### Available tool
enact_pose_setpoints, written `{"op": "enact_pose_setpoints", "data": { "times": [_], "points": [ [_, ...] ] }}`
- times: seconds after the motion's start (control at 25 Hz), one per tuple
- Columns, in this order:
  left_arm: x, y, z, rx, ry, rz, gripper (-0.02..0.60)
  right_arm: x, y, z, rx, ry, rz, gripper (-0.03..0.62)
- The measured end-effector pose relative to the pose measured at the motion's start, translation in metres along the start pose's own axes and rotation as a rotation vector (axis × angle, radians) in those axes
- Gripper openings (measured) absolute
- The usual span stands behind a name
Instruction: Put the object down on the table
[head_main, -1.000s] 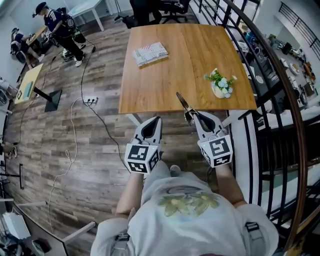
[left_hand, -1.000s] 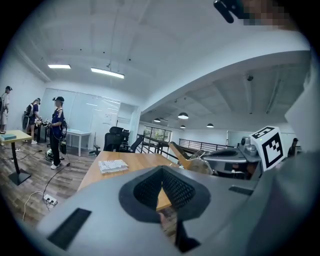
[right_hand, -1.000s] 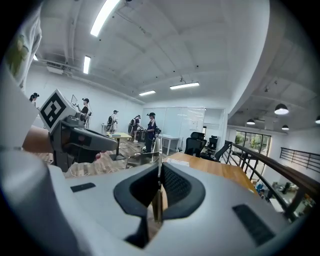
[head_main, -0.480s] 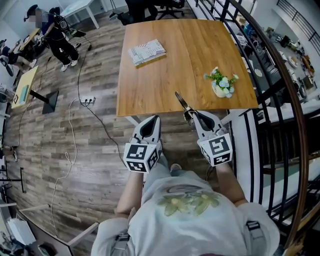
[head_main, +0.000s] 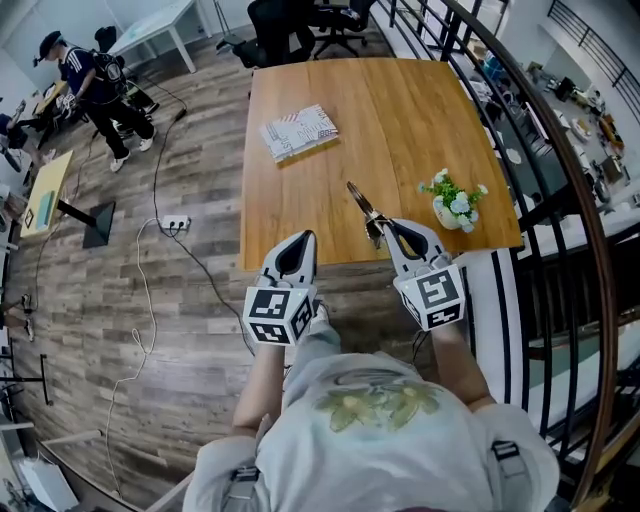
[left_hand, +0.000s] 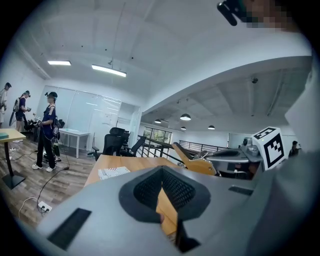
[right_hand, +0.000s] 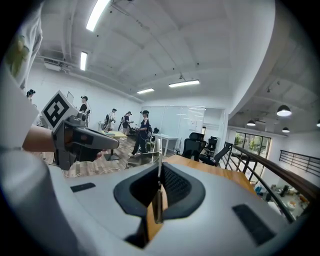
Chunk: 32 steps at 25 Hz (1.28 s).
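Observation:
My right gripper (head_main: 385, 226) is shut on a thin long tool (head_main: 361, 207) with a tan handle and a metal part. The tool sticks out forward and to the left, over the near edge of the wooden table (head_main: 390, 110). In the right gripper view the tool (right_hand: 158, 200) shows edge-on between the closed pads. From the left gripper view I see its tan handle (left_hand: 194, 162) beside that gripper. My left gripper (head_main: 304, 238) hangs just short of the table's near edge, jaws together, nothing in them.
A patterned book (head_main: 299, 133) lies at the table's far left. A small potted plant (head_main: 453, 200) stands near the right front corner. A black railing (head_main: 560, 200) runs along the right. Office chairs (head_main: 300, 25) stand beyond the table; a person (head_main: 95, 80) stands far left.
The table has come closer and both grippers now reach its near edge. The tool stays gripped in the right gripper. The plant sits lower and further right in the view.

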<state>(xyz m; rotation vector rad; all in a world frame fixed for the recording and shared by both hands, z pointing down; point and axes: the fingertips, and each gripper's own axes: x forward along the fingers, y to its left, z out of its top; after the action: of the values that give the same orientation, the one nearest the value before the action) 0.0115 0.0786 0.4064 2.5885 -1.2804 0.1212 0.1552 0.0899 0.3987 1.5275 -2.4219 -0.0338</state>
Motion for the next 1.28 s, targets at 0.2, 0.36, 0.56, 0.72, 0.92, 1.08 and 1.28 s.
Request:
{"op": "enact_pose_setpoints", "data": {
  "times": [0.2,0.36,0.56,0.72,0.92,1.08,1.28],
  "points": [
    [0.024,0.027,0.030,0.009,-0.025,-0.014,0.014,0.038,-0.020,0.037,-0.044,-0.036,-0.026,0.011],
    [0.037,0.051,0.035,0.012,-0.017,-0.015,0.014,0.066,-0.033,0.061,-0.086,-0.057,-0.042,0.011],
    [0.045,0.079,0.035,-0.009,-0.007,-0.004,0.014,0.091,-0.038,0.077,-0.107,-0.065,-0.057,0.011],
    [0.052,0.100,0.041,-0.009,-0.009,-0.009,0.014,0.113,-0.037,0.081,-0.109,-0.059,-0.068,0.011],
    [0.066,0.131,0.044,-0.014,-0.007,-0.018,0.014,0.141,-0.036,0.080,-0.106,-0.043,-0.082,0.011],
    [0.078,0.151,0.045,-0.021,-0.005,-0.032,0.014,0.162,-0.033,0.079,-0.102,-0.034,-0.090,0.011],
    [0.088,0.167,0.040,-0.036,0.016,-0.046,0.014,0.180,-0.032,0.075,-0.093,-0.012,-0.094,0.011]
  ]
}}
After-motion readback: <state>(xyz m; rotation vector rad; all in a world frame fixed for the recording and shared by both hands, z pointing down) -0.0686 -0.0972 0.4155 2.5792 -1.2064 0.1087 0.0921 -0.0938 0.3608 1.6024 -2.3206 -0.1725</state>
